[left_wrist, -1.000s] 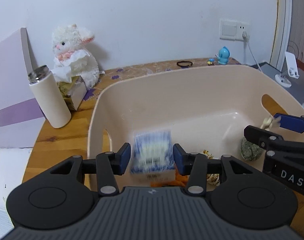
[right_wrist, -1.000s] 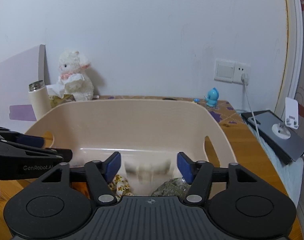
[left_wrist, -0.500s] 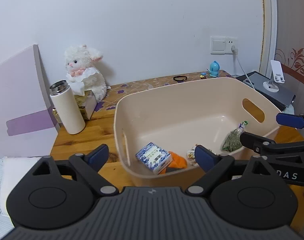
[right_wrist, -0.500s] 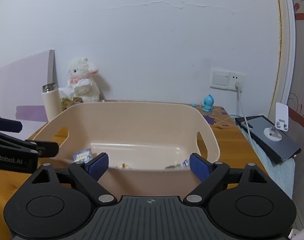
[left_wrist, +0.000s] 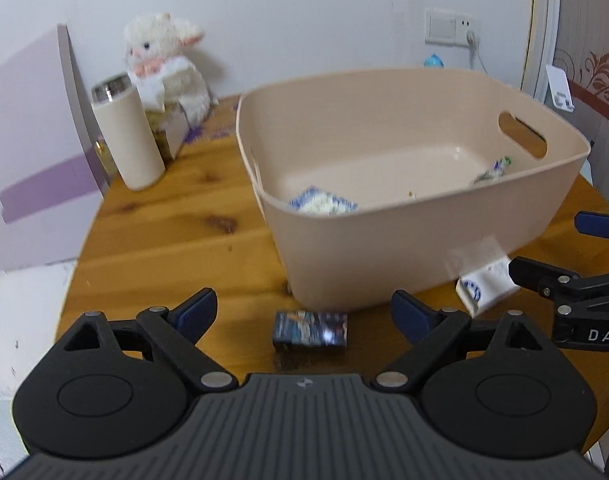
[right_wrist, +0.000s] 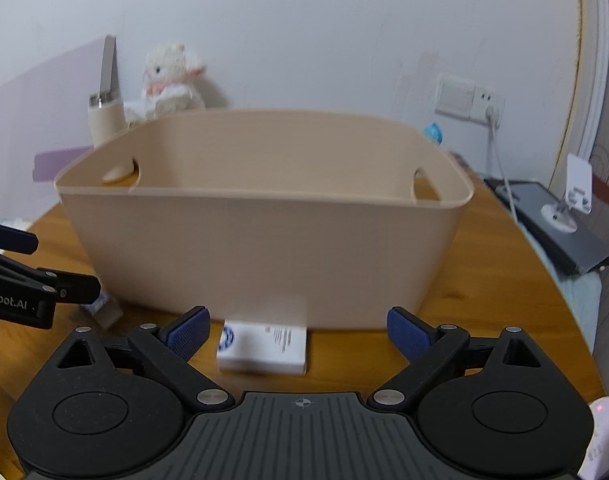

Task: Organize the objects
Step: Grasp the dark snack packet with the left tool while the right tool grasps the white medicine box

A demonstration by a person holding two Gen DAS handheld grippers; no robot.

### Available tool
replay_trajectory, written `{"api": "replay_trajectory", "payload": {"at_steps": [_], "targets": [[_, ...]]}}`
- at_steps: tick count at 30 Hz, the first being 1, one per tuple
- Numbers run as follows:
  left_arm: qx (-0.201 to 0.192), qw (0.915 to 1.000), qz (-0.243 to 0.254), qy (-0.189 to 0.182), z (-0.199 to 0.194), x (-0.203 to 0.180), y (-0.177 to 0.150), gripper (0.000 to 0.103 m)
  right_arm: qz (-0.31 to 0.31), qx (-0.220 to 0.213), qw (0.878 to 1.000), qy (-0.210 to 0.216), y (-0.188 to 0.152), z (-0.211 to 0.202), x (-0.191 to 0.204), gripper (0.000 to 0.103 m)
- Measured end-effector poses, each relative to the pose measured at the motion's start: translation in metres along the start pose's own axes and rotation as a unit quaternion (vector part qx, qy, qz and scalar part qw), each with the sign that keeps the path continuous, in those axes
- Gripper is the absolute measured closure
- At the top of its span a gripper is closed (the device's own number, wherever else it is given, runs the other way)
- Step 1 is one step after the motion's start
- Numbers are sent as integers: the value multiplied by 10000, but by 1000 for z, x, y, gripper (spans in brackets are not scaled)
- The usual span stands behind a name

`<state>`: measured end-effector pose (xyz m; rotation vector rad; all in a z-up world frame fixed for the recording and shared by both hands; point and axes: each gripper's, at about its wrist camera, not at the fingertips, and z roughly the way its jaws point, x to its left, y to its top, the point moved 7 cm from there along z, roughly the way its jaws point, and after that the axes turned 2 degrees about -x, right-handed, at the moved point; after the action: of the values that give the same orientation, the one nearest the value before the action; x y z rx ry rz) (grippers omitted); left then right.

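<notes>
A beige plastic bin [left_wrist: 404,240] stands on the round wooden table [left_wrist: 176,240]. Inside it lie a blue-and-white packet [left_wrist: 322,204] and a green packet [left_wrist: 492,172]. A small dark blue box [left_wrist: 310,329] lies on the table in front of the bin, between the wide-open fingers of my left gripper [left_wrist: 304,316]. A white box [right_wrist: 262,346] with a blue logo lies in front of the bin [right_wrist: 264,248], between the wide-open fingers of my right gripper [right_wrist: 300,330]. It also shows in the left wrist view [left_wrist: 486,286]. Both grippers are empty.
A cream thermos [left_wrist: 128,136], a tissue box [left_wrist: 172,132] and a white plush lamb [left_wrist: 164,60] stand at the back left by a lilac panel [left_wrist: 28,152]. A dark device with a white stand [right_wrist: 560,216] lies right of the table. A wall socket with cable [right_wrist: 490,114] is behind.
Both grippers have opened wide, pulled back out of the bin and dropped low to the table in front of it. The blue-and-white packet now lies in the bin.
</notes>
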<state>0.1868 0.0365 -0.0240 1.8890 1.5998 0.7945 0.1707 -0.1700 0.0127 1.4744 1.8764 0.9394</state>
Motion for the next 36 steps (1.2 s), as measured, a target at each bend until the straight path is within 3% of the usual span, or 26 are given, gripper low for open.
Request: {"api": "replay_trajectory", "payload": {"at_steps": [11,13,15,20,23,25,36], "targets": [[520,9984,-158,-177,38,3,-20,9,-146,353,9991,155,-15,24,11,7],[580,9980,-182,-171,44,3,-23,9,-166,388,9990,172,-18,28,11,11],[622,9977,-245,-113,48,5,-25,12,-162,441,9987,187,-21,32,12,16],[605,9970,-447,-195,49,7,-24,38,-115,427,9987,251,-22,35,13,21],[619,9967,-497,-194,48,8,-23,45,-186,396,9985,325,-23,32,16,30],[609,9966,-544,-148,47,10,-22,50,-221,386,9983,382,-23,30,17,44],[464,9972,-536,-255,29,8,-24,51,-319,275,9987,288,-20,12,23,46]]}}
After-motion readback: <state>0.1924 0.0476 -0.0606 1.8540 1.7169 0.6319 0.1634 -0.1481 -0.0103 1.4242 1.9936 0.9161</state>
